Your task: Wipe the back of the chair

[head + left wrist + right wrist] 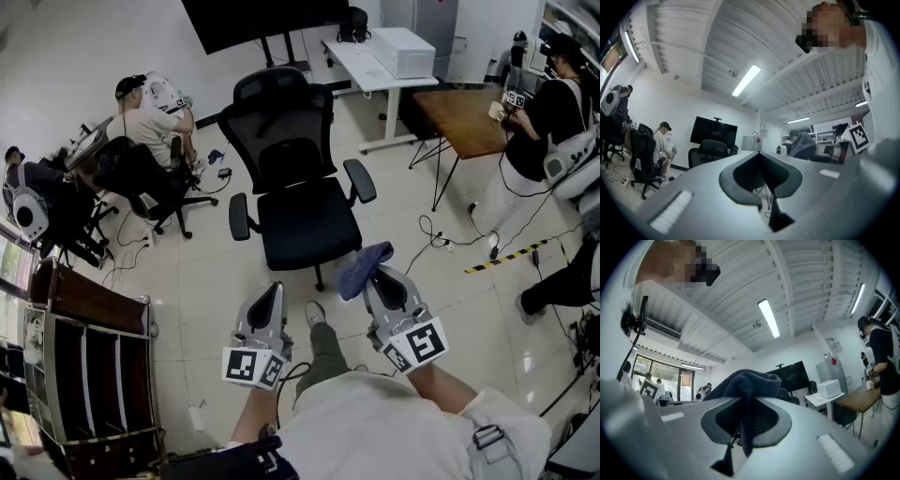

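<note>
– Chair point(298, 202) first: where does it stand?
– On the pale tiled floor point(216, 281), in front of the person, with the seat turned toward them. It is black, with a mesh back point(278, 131), a headrest and two armrests. Nothing touches it.
– And the grippers?
– The right gripper point(379, 277) has its jaws closed on a dark blue cloth point(361, 267), which bulges over the tips. The left gripper point(272, 294) has its jaws together, with nothing between them.
– The room?
– An office. There is a dark screen point(253, 19) on a stand and a white desk point(361, 61). One person stands point(548, 112) at a wooden table point(459, 117), and another sits point(150, 117) at the left.
</note>
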